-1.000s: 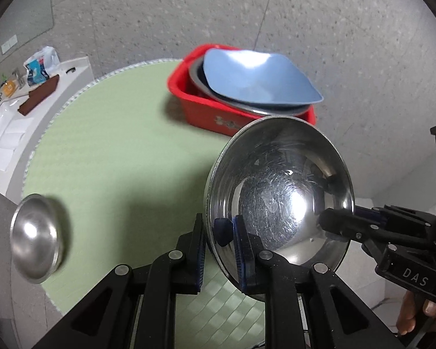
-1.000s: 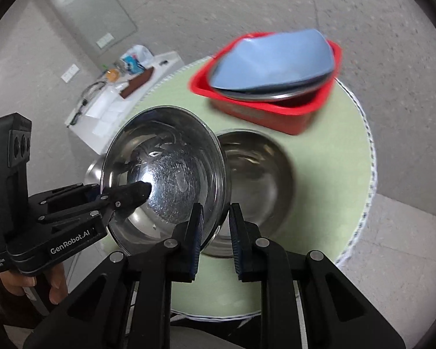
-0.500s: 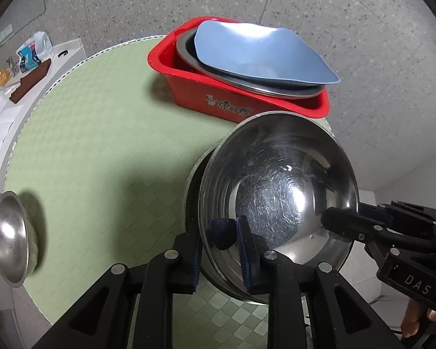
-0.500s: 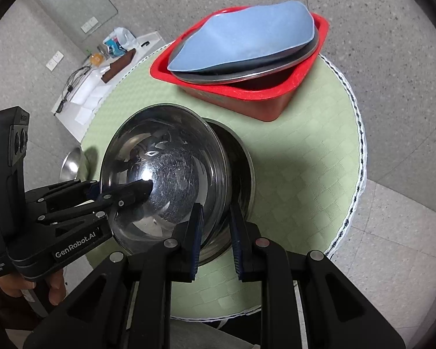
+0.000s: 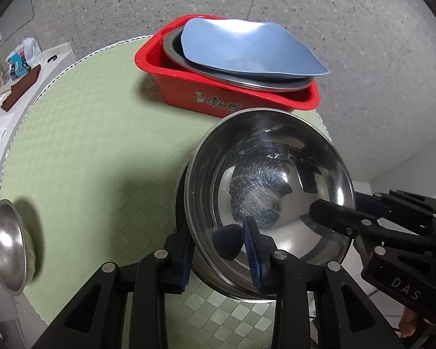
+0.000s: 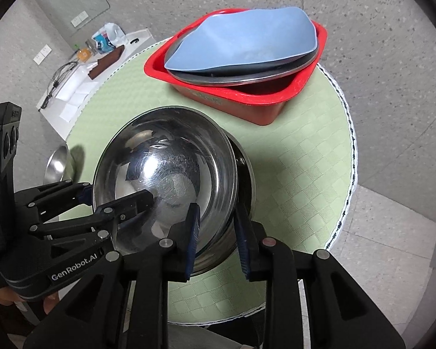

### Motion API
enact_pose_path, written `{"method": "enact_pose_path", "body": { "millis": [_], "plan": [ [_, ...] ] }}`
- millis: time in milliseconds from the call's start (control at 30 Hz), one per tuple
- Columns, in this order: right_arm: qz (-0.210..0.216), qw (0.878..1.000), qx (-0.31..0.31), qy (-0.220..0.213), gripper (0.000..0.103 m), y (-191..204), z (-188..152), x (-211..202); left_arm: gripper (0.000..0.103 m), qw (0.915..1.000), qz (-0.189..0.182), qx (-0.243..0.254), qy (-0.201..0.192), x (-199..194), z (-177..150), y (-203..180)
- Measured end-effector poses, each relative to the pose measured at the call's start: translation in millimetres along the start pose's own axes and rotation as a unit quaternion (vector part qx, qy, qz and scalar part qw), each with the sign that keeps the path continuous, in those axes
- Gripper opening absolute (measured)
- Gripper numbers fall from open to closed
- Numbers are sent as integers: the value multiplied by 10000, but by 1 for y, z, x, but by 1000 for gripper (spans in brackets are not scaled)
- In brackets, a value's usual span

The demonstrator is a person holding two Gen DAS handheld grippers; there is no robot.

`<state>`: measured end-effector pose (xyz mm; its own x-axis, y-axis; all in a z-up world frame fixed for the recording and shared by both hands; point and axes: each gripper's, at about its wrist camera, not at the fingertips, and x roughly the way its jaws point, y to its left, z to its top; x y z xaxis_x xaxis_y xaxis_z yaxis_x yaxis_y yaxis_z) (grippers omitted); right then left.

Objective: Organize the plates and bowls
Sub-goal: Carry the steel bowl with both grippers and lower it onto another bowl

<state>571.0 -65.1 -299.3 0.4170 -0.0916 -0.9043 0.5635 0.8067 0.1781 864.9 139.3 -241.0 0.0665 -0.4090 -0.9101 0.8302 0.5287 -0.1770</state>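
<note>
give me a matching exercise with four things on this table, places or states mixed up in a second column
Things:
1. blue plate
2. red tub
3. large steel bowl
4. small steel bowl

Places or states:
A. sits at the table's edge, apart from the others
B. gripper fingers astride its rim on two sides, nested in another bowl
C. top of the stack
D. holds stacked dishes

Pairs: 1-C, 2-D, 3-B, 4-A

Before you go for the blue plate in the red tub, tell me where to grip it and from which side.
Grip the blue plate by the pointed corner that juts past the rim of the red tub, coming from outside at that corner, one finger above, one below. It lies on a steel dish inside the tub, so its other edges look harder to reach.
</note>
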Motion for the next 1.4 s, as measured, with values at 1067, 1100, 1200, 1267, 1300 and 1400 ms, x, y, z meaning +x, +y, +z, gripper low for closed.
{"method": "enact_pose_path", "body": {
  "millis": [1067, 1100, 1200, 1267, 1300, 1400],
  "plan": [
    [-226, 9957, 855, -282, 45, -26, -8, 3, 38, 9995, -225, 210, 34, 13, 0, -9],
    [-195, 9955, 887, -275, 45, -29, -7, 6, 39, 9995, -254, 186, 6, 12, 0, -9],
    [-196, 9952, 936, -227, 41, -32, -6, 11, 45, 9994, -288, 170, -70, 6, -1, -9],
    [-167, 9957, 890, -194, 32, -29, -5, 14, 52, 9995, -273, 123, -105, 3, -1, -8],
    [-192, 9960, 854, -181, 30, -28, -4, 15, 53, 9996, -250, 86, -130, 1, -2, -6],
    [-196, 9964, 813, -154, 22, -27, -4, 19, 53, 9993, -327, 35, -173, -4, -3, -3]
  ]
}}
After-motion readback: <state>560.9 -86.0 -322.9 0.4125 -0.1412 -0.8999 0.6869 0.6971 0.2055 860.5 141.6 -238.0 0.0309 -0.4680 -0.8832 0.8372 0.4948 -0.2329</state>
